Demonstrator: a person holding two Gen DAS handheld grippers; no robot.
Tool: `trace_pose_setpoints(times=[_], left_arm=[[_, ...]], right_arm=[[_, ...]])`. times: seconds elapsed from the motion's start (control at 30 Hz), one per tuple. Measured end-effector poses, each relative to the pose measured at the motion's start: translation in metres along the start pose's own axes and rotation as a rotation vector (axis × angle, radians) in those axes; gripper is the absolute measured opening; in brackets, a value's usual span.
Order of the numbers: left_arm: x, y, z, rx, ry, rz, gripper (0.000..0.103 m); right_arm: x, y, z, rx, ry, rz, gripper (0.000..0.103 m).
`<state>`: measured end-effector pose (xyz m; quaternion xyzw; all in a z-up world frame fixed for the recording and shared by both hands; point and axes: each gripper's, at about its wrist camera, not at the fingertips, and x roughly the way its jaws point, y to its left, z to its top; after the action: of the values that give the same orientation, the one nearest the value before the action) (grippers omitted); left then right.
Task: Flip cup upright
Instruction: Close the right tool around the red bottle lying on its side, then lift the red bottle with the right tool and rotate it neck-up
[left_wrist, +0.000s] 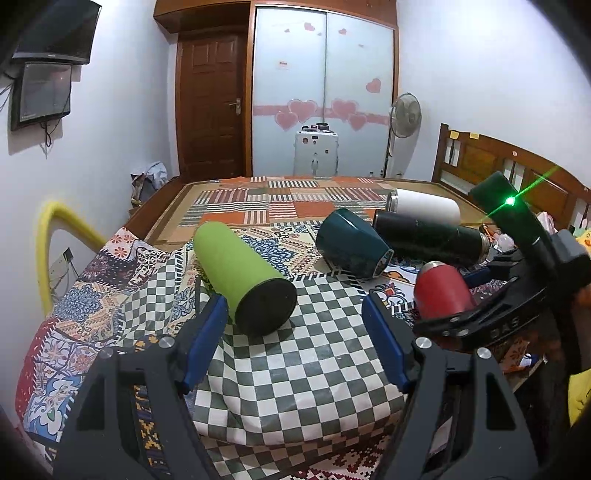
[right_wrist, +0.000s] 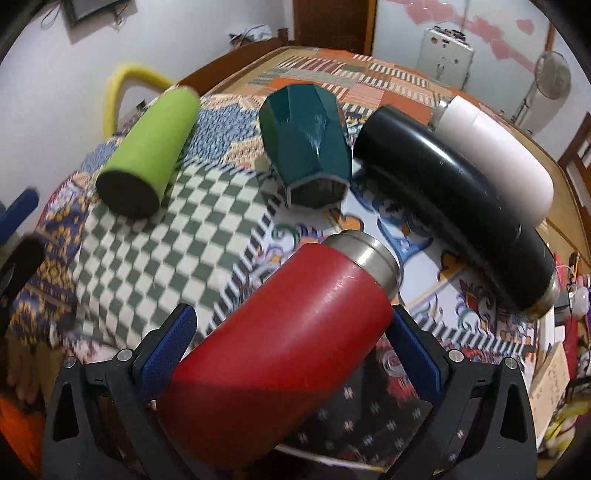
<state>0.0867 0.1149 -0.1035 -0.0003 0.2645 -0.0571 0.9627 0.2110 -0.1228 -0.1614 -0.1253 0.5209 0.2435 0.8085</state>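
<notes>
At the lower centre of the right wrist view, the right claw (right_wrist: 291, 343) pinched the tilted red cup (right_wrist: 280, 354), seemingly to stand it upright, while the left claw (left_wrist: 295, 332) hung spread near the green cup (left_wrist: 242, 275).

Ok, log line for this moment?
left gripper: open, near green cup | right gripper: around red cup, tilted | teal cup, black, white: lying
</notes>
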Motion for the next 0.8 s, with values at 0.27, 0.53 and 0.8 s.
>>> trace_pose_setpoints(times=[0.27, 0.53, 0.8], left_arm=[[0.007, -0.010, -0.001, 0.015, 0.012, -0.008, 0.075], [0.009, -0.014, 0.001, 0.025, 0.016, -0.005, 0.075], [0.010, -0.014, 0.008, 0.014, 0.016, -0.003, 0.075]], right_arm=[[0.005, -0.028, 0.000, 0.106, 0.053, 0.084, 0.096], [0.007, -0.018, 0.017, 0.048, 0.015, 0.102, 0.068], [-0.013, -0.014, 0.011, 0.026, -0.079, 0.110, 0.064]])
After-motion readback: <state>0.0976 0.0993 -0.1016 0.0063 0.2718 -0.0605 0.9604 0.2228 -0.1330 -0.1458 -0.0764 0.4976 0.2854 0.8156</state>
